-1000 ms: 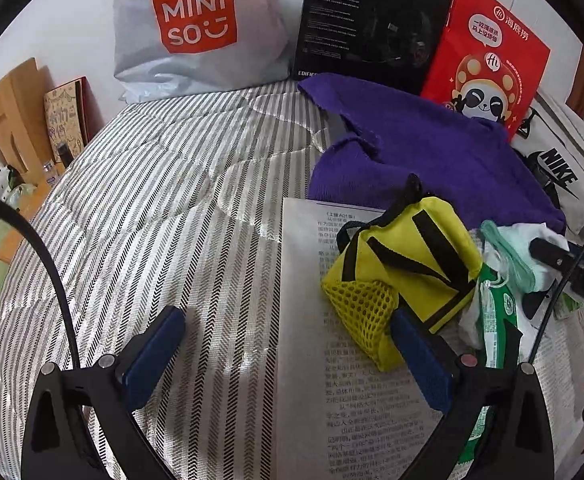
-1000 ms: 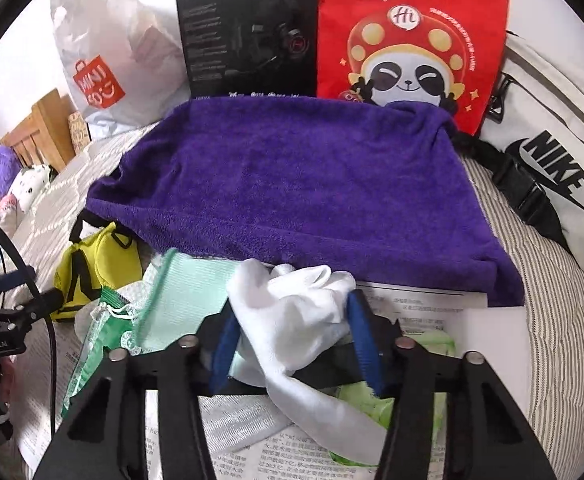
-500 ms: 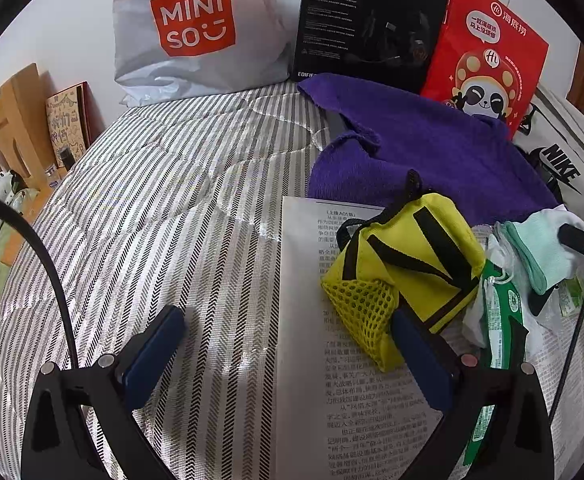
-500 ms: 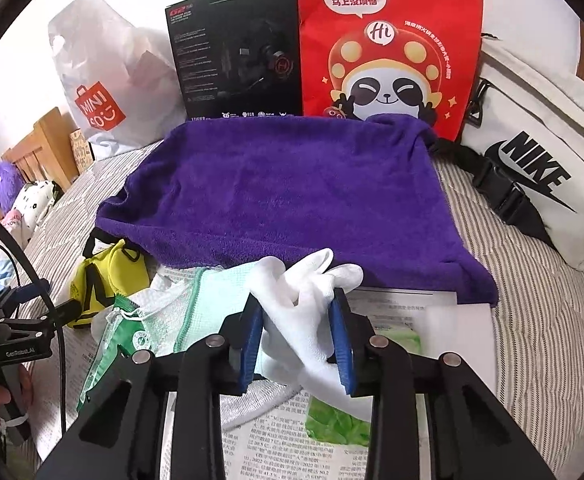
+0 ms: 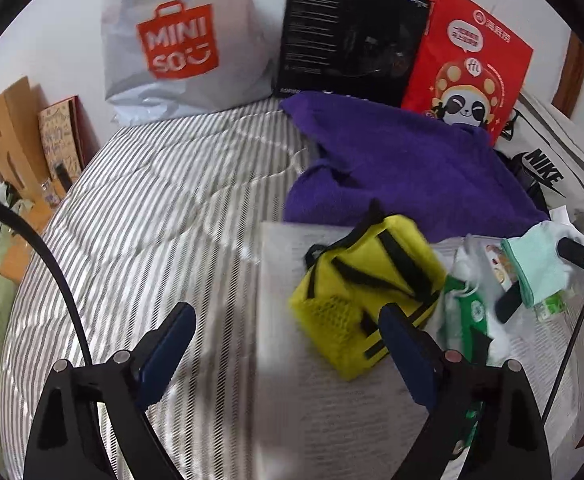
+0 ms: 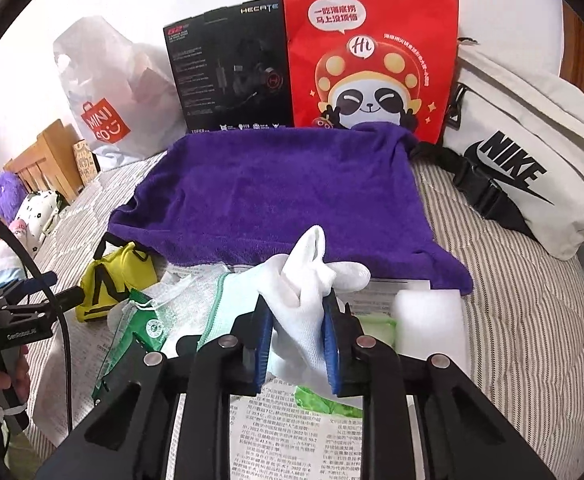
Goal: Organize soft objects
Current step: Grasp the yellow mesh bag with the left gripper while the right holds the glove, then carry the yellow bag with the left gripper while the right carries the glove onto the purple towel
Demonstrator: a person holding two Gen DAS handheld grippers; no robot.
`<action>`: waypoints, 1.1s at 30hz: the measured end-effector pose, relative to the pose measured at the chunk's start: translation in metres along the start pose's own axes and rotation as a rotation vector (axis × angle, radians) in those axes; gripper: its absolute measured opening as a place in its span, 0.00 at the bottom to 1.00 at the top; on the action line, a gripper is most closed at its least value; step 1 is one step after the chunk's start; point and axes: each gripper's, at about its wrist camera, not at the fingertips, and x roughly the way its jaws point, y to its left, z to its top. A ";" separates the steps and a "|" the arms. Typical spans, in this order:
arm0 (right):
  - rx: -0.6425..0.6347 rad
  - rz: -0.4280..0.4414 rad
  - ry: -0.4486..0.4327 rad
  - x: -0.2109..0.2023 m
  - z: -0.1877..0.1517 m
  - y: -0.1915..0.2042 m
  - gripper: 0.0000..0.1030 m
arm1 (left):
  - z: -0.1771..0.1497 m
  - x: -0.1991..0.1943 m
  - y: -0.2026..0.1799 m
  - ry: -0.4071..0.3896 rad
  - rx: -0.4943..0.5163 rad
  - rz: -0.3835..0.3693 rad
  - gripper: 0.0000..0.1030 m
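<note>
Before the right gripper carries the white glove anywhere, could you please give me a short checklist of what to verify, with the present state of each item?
1. Right gripper shut on the white glove: ok, both blue fingers press the fabric.
2. Glove free of the pile: cannot tell, its lower end hangs toward the newspaper.
3. Mint cloth left behind: cannot tell, it lies against the glove.
4. Purple towel flat to receive things: ok.
5. Left gripper out of the way: ok, open and holding nothing, over the newspaper.
6. Yellow bag untouched: ok.
</note>
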 end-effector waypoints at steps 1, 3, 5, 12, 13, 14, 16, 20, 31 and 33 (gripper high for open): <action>0.001 0.005 -0.004 -0.002 0.000 0.000 0.22 | 0.002 0.002 -0.003 0.008 0.005 -0.002 0.90; 0.006 0.007 -0.006 -0.004 -0.001 -0.002 0.21 | 0.003 0.010 -0.009 0.029 0.011 0.011 0.85; 0.012 0.006 -0.007 -0.006 -0.003 -0.004 0.21 | 0.002 0.017 -0.011 0.047 0.011 0.015 0.75; -0.008 -0.011 0.000 -0.009 -0.009 -0.004 0.21 | -0.005 0.019 0.003 0.029 -0.053 -0.026 0.46; -0.006 -0.008 0.002 -0.008 -0.010 -0.004 0.21 | -0.004 0.019 0.004 0.030 -0.057 -0.032 0.43; -0.005 -0.007 0.002 -0.009 -0.011 -0.004 0.21 | -0.004 0.018 0.005 0.029 -0.060 -0.026 0.42; -0.003 -0.004 0.004 -0.008 -0.012 -0.004 0.21 | -0.003 0.018 0.004 0.025 -0.043 -0.009 0.40; -0.002 -0.003 0.008 -0.006 -0.012 -0.001 0.21 | -0.005 0.019 0.001 0.012 -0.015 0.015 0.40; 0.004 -0.003 0.014 -0.004 -0.012 -0.001 0.21 | -0.009 0.020 0.007 -0.042 -0.041 -0.019 0.39; 0.005 -0.005 0.017 -0.003 -0.013 -0.002 0.21 | -0.009 0.020 0.007 -0.042 -0.046 -0.023 0.35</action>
